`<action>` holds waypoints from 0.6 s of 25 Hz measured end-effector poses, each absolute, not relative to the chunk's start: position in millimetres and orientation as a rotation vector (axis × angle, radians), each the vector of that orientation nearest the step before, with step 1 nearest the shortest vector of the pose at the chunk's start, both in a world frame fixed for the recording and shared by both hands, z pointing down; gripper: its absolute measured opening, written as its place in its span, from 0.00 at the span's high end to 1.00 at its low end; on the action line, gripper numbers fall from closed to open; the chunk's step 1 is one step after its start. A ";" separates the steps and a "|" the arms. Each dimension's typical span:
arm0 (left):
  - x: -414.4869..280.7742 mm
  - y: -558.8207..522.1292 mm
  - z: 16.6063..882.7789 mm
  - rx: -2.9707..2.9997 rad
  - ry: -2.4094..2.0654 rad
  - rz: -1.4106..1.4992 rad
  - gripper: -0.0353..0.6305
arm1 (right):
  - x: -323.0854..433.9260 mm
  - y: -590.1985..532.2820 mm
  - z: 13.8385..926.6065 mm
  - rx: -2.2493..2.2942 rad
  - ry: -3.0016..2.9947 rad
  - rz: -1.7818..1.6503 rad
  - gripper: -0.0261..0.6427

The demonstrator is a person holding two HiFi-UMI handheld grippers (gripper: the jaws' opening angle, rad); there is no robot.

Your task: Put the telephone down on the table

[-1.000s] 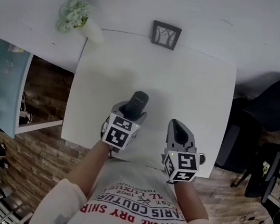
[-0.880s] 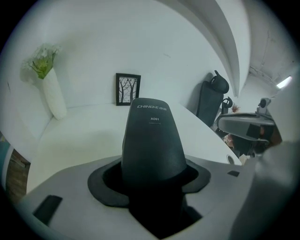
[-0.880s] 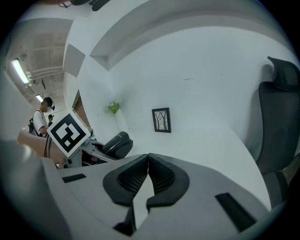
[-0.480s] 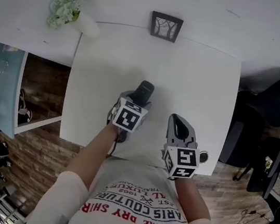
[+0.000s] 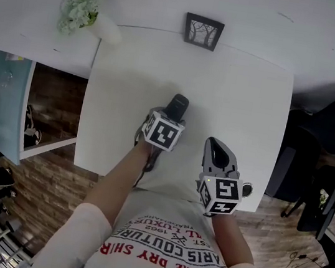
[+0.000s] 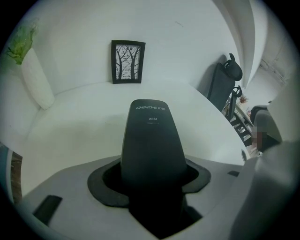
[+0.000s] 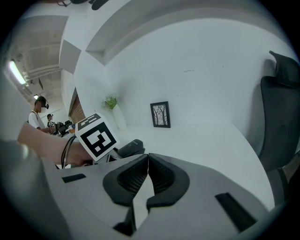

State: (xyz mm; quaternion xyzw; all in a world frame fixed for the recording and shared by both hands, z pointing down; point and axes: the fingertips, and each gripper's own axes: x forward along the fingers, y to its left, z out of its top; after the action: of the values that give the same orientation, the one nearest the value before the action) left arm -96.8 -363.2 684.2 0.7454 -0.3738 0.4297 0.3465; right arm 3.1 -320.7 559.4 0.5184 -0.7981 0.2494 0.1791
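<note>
A dark grey cordless telephone point(image 6: 151, 145) stands out forward from between the jaws of my left gripper point(image 5: 168, 119), which is shut on its lower part. In the head view the telephone point(image 5: 177, 106) points toward the back of the white table point(image 5: 243, 92), held over its middle. The right gripper view shows the telephone point(image 7: 129, 147) beside the left gripper's marker cube. My right gripper point(image 5: 216, 154) hovers over the table's front right part, jaws closed together with nothing between them point(image 7: 144, 161).
A small black-framed picture point(image 5: 203, 32) leans against the wall at the table's back edge. A white vase with green flowers point(image 5: 86, 13) stands on the ledge at the back left. A black office chair point(image 5: 325, 136) is to the right of the table.
My left gripper has carried the telephone a little forward and to the right over the table. The right gripper has stayed about where it was.
</note>
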 end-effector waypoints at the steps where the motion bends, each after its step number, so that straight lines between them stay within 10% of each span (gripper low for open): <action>1: -96.6 -362.6 684.4 1.935 -0.972 1.125 0.52 | 3.3 -320.5 559.4 1.466 -2.256 0.707 0.92; 15: -90.1 -359.8 680.9 1.967 -0.898 1.066 0.46 | 5.8 -327.0 565.5 1.478 -2.240 0.722 0.92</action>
State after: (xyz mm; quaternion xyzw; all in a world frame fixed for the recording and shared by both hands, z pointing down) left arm -90.1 -359.8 680.9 0.7620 -0.3479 0.4132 0.3573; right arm 5.8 -327.0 565.5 0.5230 -0.7929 0.2555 0.1802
